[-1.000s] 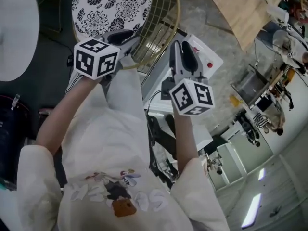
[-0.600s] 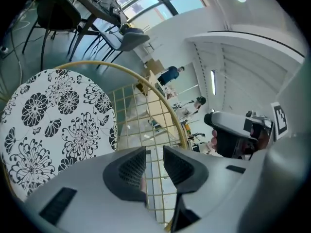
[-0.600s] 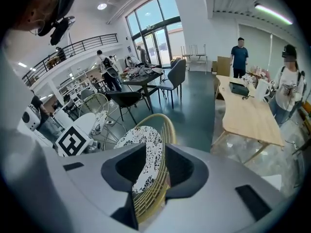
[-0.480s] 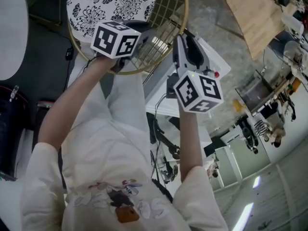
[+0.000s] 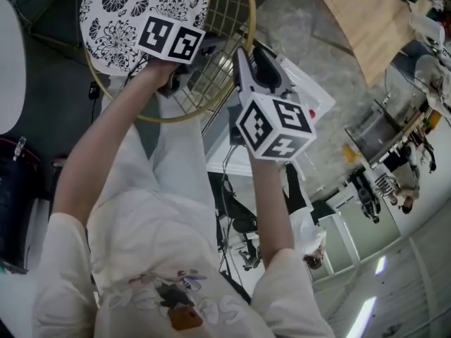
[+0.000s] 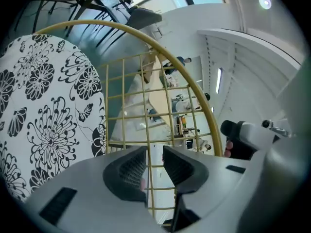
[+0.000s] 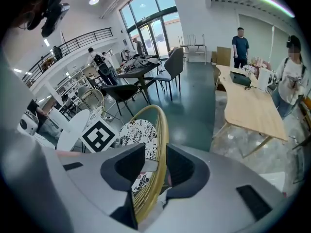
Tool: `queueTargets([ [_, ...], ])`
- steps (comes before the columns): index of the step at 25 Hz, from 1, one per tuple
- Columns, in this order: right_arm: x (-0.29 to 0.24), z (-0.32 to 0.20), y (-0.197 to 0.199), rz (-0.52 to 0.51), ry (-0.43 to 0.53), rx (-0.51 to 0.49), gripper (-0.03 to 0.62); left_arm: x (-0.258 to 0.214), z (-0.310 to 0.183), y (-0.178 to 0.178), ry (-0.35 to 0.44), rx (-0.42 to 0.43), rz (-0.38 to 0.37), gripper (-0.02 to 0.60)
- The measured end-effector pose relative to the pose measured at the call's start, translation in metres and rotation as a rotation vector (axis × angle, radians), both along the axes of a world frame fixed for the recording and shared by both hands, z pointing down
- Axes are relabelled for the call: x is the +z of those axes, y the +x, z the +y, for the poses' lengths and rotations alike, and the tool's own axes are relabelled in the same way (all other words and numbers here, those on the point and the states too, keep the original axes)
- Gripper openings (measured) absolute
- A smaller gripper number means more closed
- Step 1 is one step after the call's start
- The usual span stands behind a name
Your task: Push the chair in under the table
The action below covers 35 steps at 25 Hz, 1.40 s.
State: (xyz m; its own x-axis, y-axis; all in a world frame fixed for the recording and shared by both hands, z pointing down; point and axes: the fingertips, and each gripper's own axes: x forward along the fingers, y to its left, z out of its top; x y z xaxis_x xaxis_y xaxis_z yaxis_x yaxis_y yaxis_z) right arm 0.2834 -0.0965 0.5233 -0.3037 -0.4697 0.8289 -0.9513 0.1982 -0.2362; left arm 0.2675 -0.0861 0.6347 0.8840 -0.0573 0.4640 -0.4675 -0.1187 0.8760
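Head view: chair (image 5: 134,16) w/ floral seat (image 5: 116,5) & gold wire back stands on dark floor (image 5: 53,111), just ahead of the person. White round table (image 5: 8,62) sits at view's left edge, apart from chair. Left gripper (image 5: 201,58) & right gripper (image 5: 248,60) are both at the back's gold rim (image 5: 248,20).

Left gripper view: jaws a little apart, one thin upright wire (image 6: 144,106) of the back grid in the gap, not clamped.

Right gripper view: jaws have just been opening, now wide; gold rim runs between them, pads not pressing it.
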Motion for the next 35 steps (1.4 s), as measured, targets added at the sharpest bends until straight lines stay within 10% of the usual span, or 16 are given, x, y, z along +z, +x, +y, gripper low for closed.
queueTargets([
  [13,0.032,0.016,0.01,0.153,-0.209,0.049,0.114,0.022,0.001,0.014,-0.04,0.135,0.033,0.086],
  [23,0.033,0.015,0.01,0.137,-0.238,0.088,0.066,0.012,-0.003,-0.002,-0.024,0.069,0.072,0.055],
  [27,0.025,0.015,0.017,0.173,-0.218,0.104,0.066,0.026,-0.032,-0.062,-0.009,-0.056,-0.038,0.008],
  [30,0.026,0.015,0.008,0.181,-0.207,0.11,0.066,0.003,-0.059,-0.119,-0.043,-0.15,0.066,0.008],
  [35,0.032,0.017,0.005,0.182,-0.205,0.129,0.066,-0.023,-0.034,-0.106,0.019,0.049,0.122,0.008],
])
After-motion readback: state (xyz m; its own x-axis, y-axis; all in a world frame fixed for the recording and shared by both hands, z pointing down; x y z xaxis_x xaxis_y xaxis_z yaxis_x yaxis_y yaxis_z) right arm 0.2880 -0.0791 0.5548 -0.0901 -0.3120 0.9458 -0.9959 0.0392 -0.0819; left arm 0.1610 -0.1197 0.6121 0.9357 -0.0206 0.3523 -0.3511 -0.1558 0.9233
